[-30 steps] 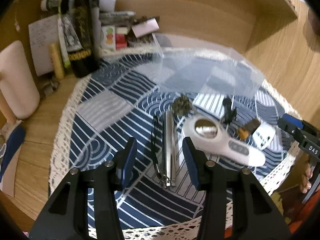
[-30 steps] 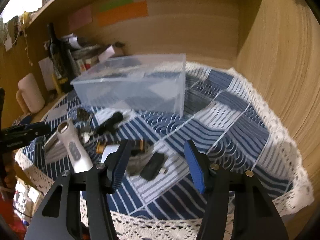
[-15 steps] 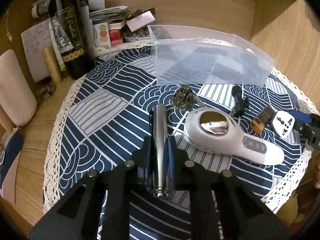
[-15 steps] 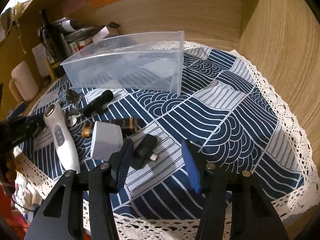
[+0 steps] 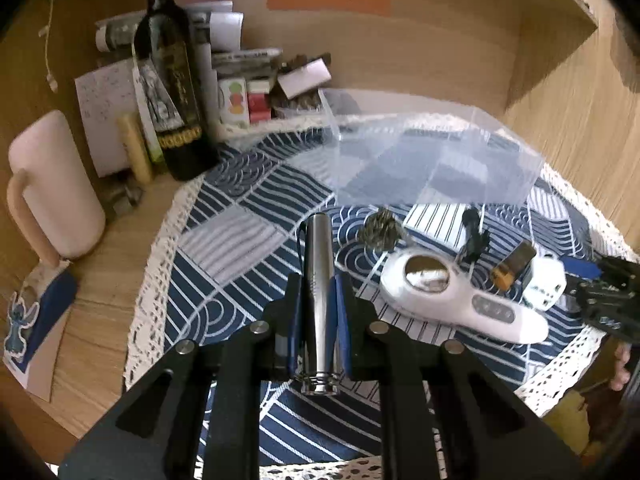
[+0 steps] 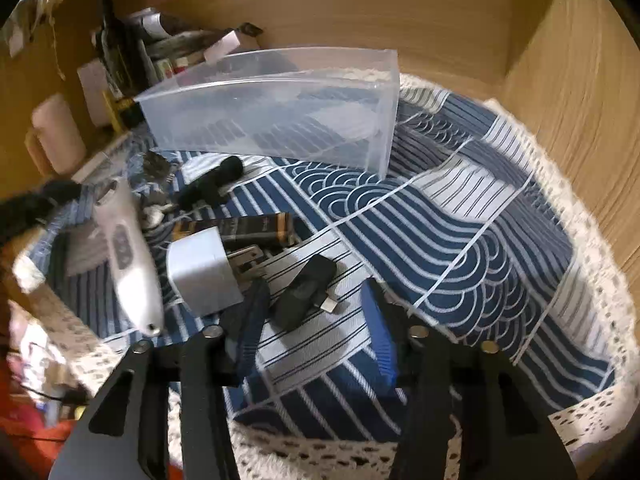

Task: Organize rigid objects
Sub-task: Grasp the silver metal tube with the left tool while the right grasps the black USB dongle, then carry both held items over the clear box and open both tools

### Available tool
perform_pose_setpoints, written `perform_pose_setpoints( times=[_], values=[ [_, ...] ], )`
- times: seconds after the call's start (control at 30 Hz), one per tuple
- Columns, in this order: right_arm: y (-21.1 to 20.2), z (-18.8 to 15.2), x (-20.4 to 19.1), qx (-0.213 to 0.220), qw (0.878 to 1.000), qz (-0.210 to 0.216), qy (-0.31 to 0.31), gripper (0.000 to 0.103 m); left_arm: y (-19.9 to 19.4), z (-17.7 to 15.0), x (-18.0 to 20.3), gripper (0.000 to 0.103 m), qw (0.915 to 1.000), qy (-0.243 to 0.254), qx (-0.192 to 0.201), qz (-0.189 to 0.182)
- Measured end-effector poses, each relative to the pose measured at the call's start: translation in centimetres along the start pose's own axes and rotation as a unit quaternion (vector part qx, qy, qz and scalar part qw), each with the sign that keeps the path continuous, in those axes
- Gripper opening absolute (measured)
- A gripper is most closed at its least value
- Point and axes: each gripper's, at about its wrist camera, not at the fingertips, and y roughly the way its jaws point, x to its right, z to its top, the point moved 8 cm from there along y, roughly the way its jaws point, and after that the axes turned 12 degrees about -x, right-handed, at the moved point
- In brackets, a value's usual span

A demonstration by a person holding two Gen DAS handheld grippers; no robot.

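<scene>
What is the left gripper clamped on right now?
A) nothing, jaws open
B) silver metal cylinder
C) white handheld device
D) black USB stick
B: in the left wrist view the left gripper has its blue pads pressed against both sides of the silver metal cylinder, while the white handheld device lies apart on the cloth and the black USB stick sits in front of the open right gripper.

Cylinder (image 5: 318,288) between left gripper (image 5: 318,312) fingers, above cloth (image 5: 240,240). Clear box (image 5: 432,160) behind on cloth. Handheld device (image 5: 460,300) right of cylinder; plug adapter (image 6: 204,272) beside it. Dongle (image 6: 306,292) just ahead of right gripper (image 6: 316,320). Bottle (image 5: 172,92) behind-left, off cloth.
</scene>
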Motion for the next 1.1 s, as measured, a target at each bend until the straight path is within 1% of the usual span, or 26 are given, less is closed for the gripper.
perform_pose_setpoints(
  times=[0.03, 0.17, 0.33, 0.4, 0.43, 0.5, 0.57, 0.63, 0.73, 0.93, 1.0, 1.1],
  values=[
    [0.0, 0.1, 0.2, 0.002, 1.0, -0.003, 0.003, 0.024, -0.3, 0.2, 0.0, 0.016, 1.0, 0.001, 0.004, 0.0],
    [-0.3, 0.5, 1.1, 0.007, 1.0, -0.001, 0.024, 0.024, -1.4, 1.3, 0.2, 0.016, 0.9997, -0.001, 0.022, -0.006],
    [-2.3, 2.0, 2.0, 0.039, 0.999, -0.007, 0.034, 0.024, -3.1, 3.7, 0.6, 0.016, 0.9986, 0.002, 0.049, -0.018],
    [-3.6, 3.2, 2.2, 0.058, 0.998, -0.014, 0.031, 0.024, -3.8, 4.8, 0.9, 0.016, 0.9978, 0.008, 0.062, -0.021],
    [-4.4, 4.0, 2.2, 0.071, 0.997, -0.013, 0.03, 0.024, -4.0, 5.3, 1.0, 0.016, 0.9978, 0.013, 0.061, -0.024],
    [-5.8, 5.4, 2.3, 0.092, 0.995, -0.014, 0.025, 0.024, -4.6, 6.5, 1.3, 0.016, 0.9969, 0.017, 0.07, -0.031],
    [-7.2, 7.2, 2.2, 0.12, 0.992, -0.025, 0.016, 0.024, -5.0, 7.9, 1.5, 0.016, 0.9962, 0.019, 0.079, -0.033],
    [-8.5, 9.1, 2.1, 0.145, 0.989, -0.037, 0.008, 0.024, -5.0, 9.2, 1.7, 0.016, 0.9957, 0.02, 0.082, -0.038],
    [-9.6, 11.7, 1.9, 0.167, 0.985, -0.034, 0.002, 0.024, -4.9, 11.1, 2.0, 0.016, 0.9953, 0.02, 0.082, -0.048],
    [-9.4, 15.9, 1.5, 0.181, 0.983, -0.007, -0.001, 0.024, -4.0, 14.8, 2.9, 0.016, 0.9947, 0.033, 0.084, -0.049],
    [-8.7, 17.0, 1.4, 0.175, 0.985, 0.001, -0.002, 0.024, -3.1, 15.6, 3.2, 0.016, 0.9951, 0.036, 0.079, -0.047],
    [-6.7, 18.3, 1.2, 0.155, 0.988, 0.012, -0.004, 0.024, -1.2, 16.7, 3.5, 0.016, 0.9962, 0.04, 0.06, -0.05]
  ],
)
